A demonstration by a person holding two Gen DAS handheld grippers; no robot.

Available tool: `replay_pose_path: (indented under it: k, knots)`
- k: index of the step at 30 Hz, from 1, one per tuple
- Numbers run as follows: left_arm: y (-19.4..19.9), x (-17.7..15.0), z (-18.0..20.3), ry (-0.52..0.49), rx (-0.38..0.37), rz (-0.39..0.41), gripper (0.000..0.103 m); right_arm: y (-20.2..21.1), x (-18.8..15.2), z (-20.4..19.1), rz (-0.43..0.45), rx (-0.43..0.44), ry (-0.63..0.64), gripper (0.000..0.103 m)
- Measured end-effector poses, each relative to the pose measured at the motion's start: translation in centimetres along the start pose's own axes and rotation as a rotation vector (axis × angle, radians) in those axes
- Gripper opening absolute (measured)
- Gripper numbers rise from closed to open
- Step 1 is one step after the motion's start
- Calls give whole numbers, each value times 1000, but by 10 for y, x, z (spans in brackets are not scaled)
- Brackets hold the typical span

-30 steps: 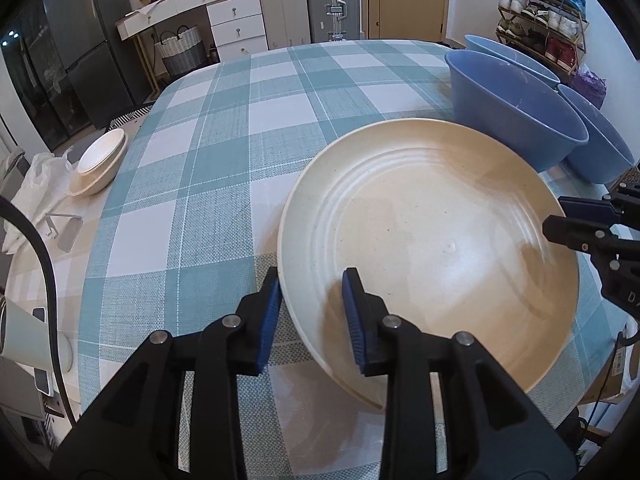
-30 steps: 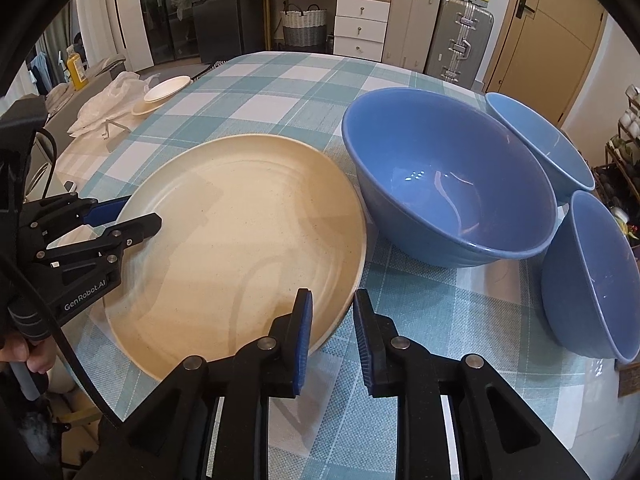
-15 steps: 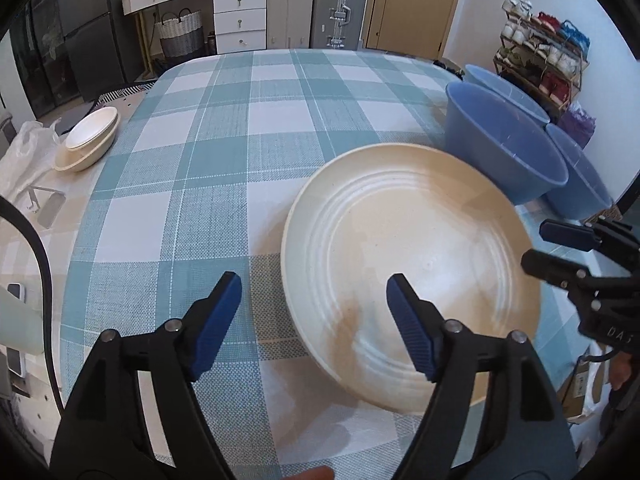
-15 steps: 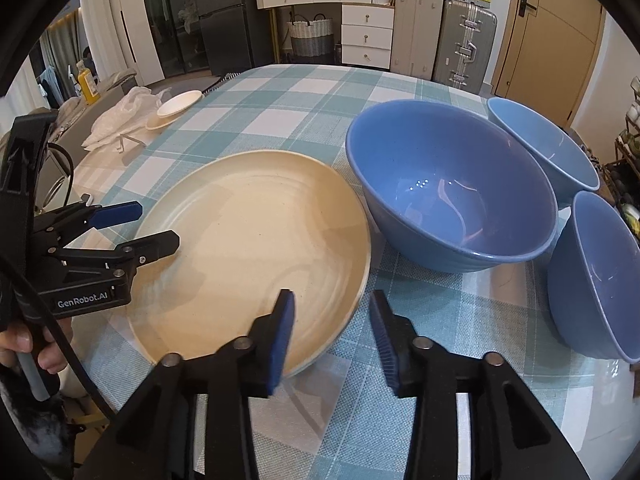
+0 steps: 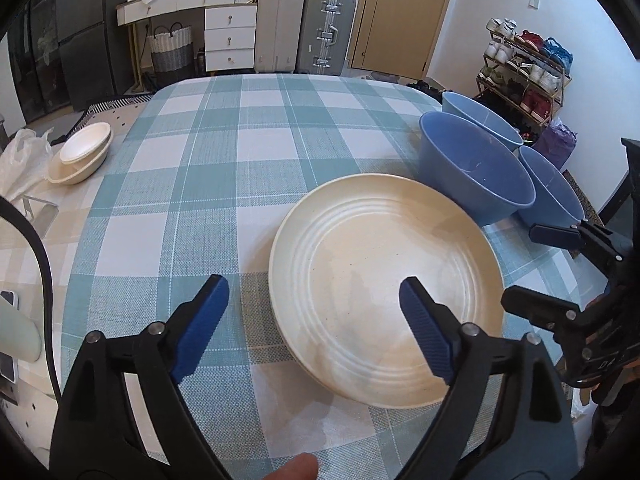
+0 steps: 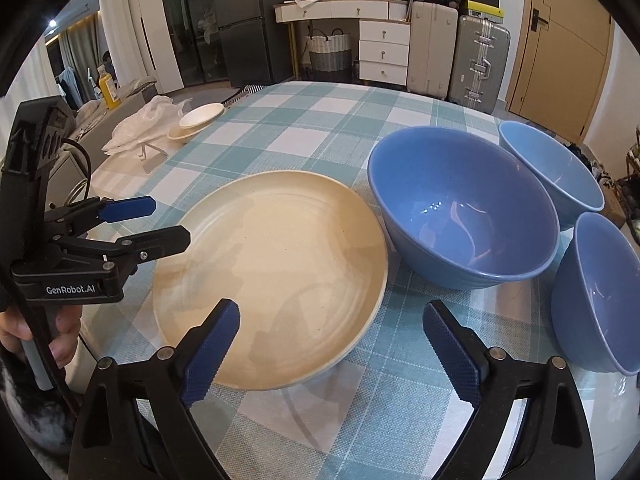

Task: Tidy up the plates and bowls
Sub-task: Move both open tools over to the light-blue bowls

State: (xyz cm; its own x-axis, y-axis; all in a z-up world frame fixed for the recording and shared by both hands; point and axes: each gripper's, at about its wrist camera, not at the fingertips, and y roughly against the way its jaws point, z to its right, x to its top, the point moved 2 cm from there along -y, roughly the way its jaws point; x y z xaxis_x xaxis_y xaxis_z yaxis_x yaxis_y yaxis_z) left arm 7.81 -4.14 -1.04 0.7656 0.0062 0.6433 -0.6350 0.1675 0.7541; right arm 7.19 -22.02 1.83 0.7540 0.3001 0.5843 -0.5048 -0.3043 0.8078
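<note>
My left gripper and right gripper have just been opening; both jaws gape wide, empty. The cream plate lies flat at centre frame on the checked surface, touching neither, beside three blue bowls.

My left gripper: jaws wide, just been opening, nothing gripped between the pads, pointing steeply down | My right gripper: jaws wide, just been opening, nothing gripped, pointing steeply down | My left hand: wrapped round the handle.
</note>
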Motion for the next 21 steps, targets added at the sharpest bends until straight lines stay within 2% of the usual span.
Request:
replay_pose_path:
  k: [1,3,13,16,21]
  knots:
    - [2,1,2,-2,4,8,102,2,0,1,6,6,-5,98]
    - [7,2,4,-7,15,37,101,7,2,3,11,25,-20,99]
    - [27,11,22,-28,-6,70,101,33,11,15,59,23,-41,101]
    - [35,17,28,-15,-29,75,101,46,14,22,78,26,-53,101]
    - [52,32,40,-22,-19,109,101,74,19,32,130,24,-56,101]
